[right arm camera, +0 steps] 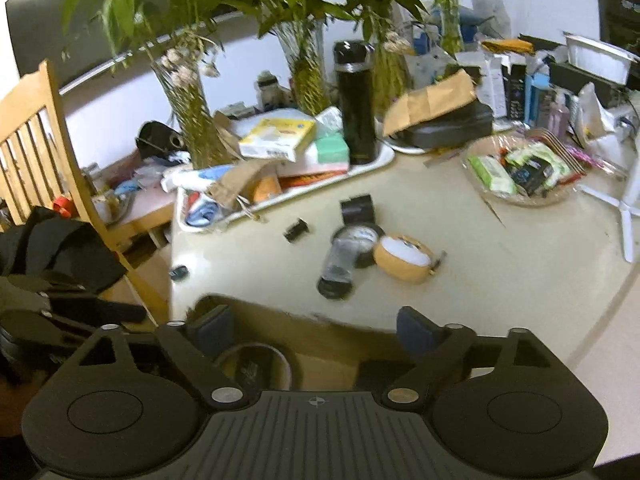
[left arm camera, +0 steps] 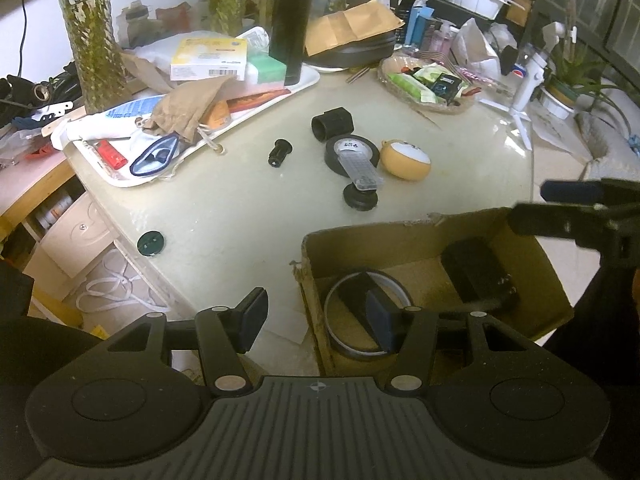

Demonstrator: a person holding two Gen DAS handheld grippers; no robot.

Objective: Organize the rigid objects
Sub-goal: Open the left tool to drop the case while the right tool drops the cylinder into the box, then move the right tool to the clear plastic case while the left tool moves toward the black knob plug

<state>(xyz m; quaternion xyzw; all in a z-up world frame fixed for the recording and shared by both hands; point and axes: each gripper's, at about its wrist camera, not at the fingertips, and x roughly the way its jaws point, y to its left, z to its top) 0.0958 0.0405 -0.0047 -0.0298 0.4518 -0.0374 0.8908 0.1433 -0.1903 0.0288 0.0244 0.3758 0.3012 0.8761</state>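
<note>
A cardboard box (left arm camera: 400,236) sits at the near table edge and holds a tape ring (left arm camera: 340,344) and a black block (left arm camera: 476,276). My left gripper (left arm camera: 316,316) is open and empty, straddling the box's left wall. My right gripper (right arm camera: 316,330) is open and empty above the box; it also shows in the left wrist view (left arm camera: 560,208). Loose on the table lie a black tube (left arm camera: 333,123), a small black plug (left arm camera: 279,153), a black tape roll (left arm camera: 352,152), a clear piece on a black base (left arm camera: 360,184), an orange round case (left arm camera: 406,160) and a dark cap (left arm camera: 151,243).
A white tray (left arm camera: 120,178) piled with boxes, pouches and a tall black flask (left arm camera: 290,24) stands at the back left. A wicker basket (left arm camera: 432,84) of packets is at the back right. Vases with plants line the wall. A wooden chair (right arm camera: 36,136) stands left of the table.
</note>
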